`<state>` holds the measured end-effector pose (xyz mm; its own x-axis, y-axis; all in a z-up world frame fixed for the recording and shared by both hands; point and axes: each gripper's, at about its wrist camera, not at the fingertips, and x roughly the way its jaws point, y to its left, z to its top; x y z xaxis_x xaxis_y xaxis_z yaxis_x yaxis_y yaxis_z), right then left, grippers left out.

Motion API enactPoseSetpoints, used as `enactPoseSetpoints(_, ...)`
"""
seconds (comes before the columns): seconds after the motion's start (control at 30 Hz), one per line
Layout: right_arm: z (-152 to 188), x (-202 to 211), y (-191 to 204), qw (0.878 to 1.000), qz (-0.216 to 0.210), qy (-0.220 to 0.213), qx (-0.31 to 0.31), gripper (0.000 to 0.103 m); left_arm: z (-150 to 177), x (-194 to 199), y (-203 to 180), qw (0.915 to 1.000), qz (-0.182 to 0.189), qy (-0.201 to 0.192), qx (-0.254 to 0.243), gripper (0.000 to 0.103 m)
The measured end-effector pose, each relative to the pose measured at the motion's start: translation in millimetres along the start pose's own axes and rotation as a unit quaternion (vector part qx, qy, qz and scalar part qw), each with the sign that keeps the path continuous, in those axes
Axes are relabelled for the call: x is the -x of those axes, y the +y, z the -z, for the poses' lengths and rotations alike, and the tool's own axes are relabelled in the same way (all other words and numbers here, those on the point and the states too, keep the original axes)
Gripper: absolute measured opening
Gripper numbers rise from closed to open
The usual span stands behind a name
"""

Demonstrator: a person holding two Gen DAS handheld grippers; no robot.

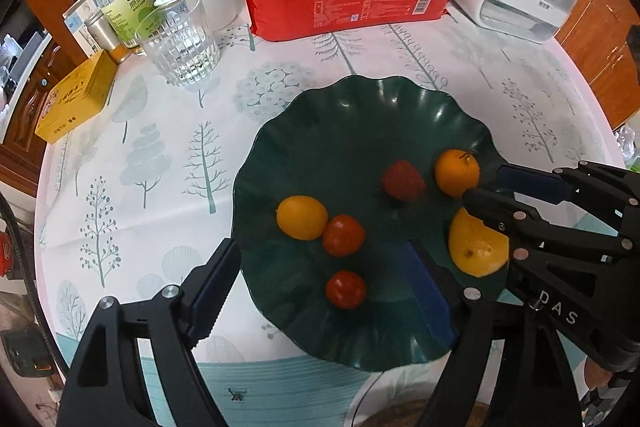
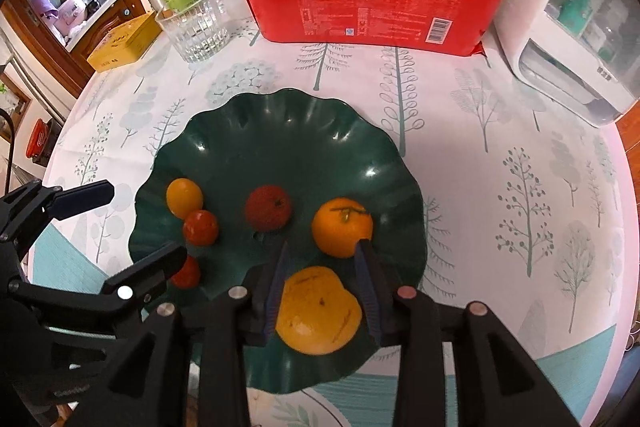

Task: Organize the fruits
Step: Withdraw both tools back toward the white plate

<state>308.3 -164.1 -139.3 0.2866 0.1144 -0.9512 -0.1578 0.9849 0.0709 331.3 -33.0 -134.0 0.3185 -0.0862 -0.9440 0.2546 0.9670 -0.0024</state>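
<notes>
Six fruits lie in one dark green scalloped plastic plate (image 2: 256,131) at the frame's centre on the tree-patterned surface (image 2: 500,147). Left to right in the right wrist view: one small yellow round fruit (image 2: 184,197), two small red tomatoes (image 2: 201,227) (image 2: 188,273), one dark red apple-like fruit (image 2: 267,207), one orange mandarin (image 2: 342,227), and lower centre one large yellow-orange fruit (image 2: 318,309). The left gripper (image 1: 320,291) gapes wide above a tomato, holding nothing. The right gripper (image 2: 322,291) stands narrow around the large fruit; contact is unclear.
</notes>
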Motion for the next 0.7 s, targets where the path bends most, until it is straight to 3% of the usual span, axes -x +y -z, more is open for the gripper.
enactPoseSetpoints(0.2, 9, 17, 2, 1.000, -0.005, -0.010, -0.006, 0.035, 8, 31, -2, 0.9994, -0.002, -0.035, -0.003, 0.082)
enactPoseSetpoints(0.5, 21, 63, 17, 0.999, -0.012, -0.036, -0.001, 0.035, 30, 86, 6, 0.9932, 0.023, -0.106, 0.044, 0.082)
enactPoseSetpoints(0.7, 32, 104, 30, 0.998, -0.014, -0.062, 0.011, 0.035, 45, 123, 10, 0.9912, 0.021, -0.119, 0.054, 0.081)
